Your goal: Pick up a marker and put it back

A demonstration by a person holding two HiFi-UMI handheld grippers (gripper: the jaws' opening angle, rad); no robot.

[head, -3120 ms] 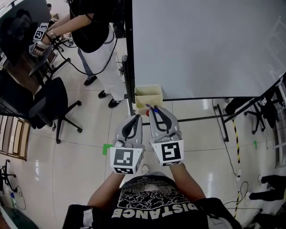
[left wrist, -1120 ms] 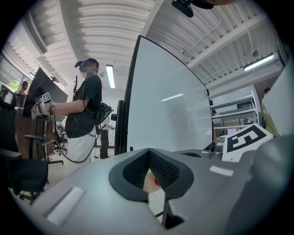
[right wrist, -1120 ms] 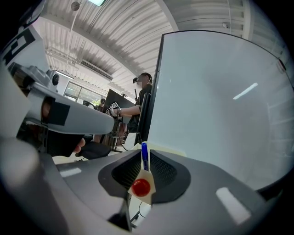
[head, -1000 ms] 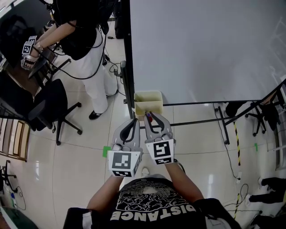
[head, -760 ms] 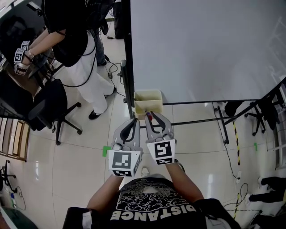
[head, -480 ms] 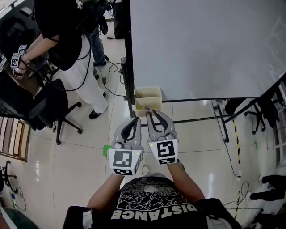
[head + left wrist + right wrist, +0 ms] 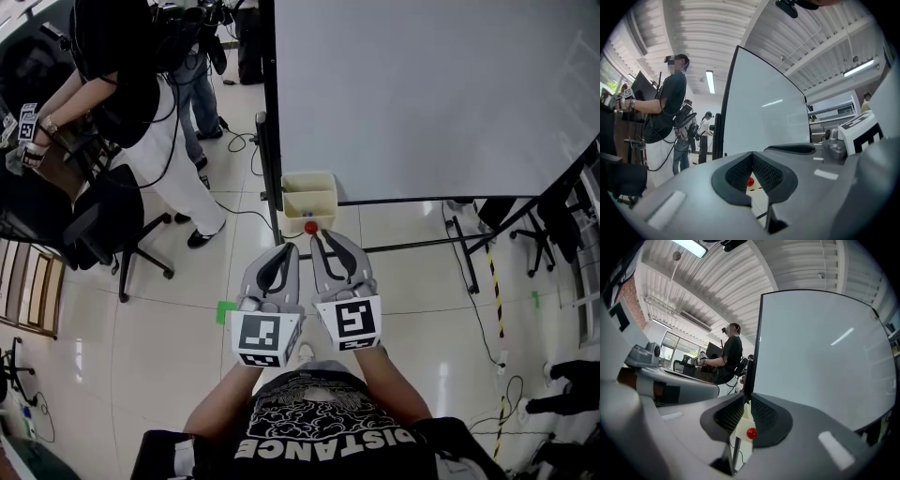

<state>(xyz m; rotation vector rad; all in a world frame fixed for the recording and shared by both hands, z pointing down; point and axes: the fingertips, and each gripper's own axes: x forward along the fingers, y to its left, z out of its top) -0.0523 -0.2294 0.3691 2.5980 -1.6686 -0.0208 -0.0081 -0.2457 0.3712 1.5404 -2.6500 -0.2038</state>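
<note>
A cream bin (image 7: pixel 323 181) hangs at the lower left corner of the whiteboard (image 7: pixel 431 94). A small red round end (image 7: pixel 310 227) shows at the bin's front edge; I cannot tell whether it is a marker's cap. It also shows low in the slot between each gripper's fingers, as the red end (image 7: pixel 751 433) against the bin (image 7: pixel 743 423) and as the red end (image 7: pixel 750 181). My left gripper (image 7: pixel 283 247) and right gripper (image 7: pixel 318 234) are side by side just short of the bin. Both have their tips together with nothing between them.
A person in a black top and white trousers (image 7: pixel 141 103) stands at the left beside an office chair (image 7: pixel 103 220). The whiteboard's stand bar (image 7: pixel 412 247) runs across the floor. A green tape mark (image 7: pixel 225 310) lies on the tiles, and cables (image 7: pixel 492 347) trail at the right.
The bin now sits slightly farther from my gripper tips, and the red end shows clear of the right tip. The person at the left has shifted. Both grippers keep their jaws as they were.
</note>
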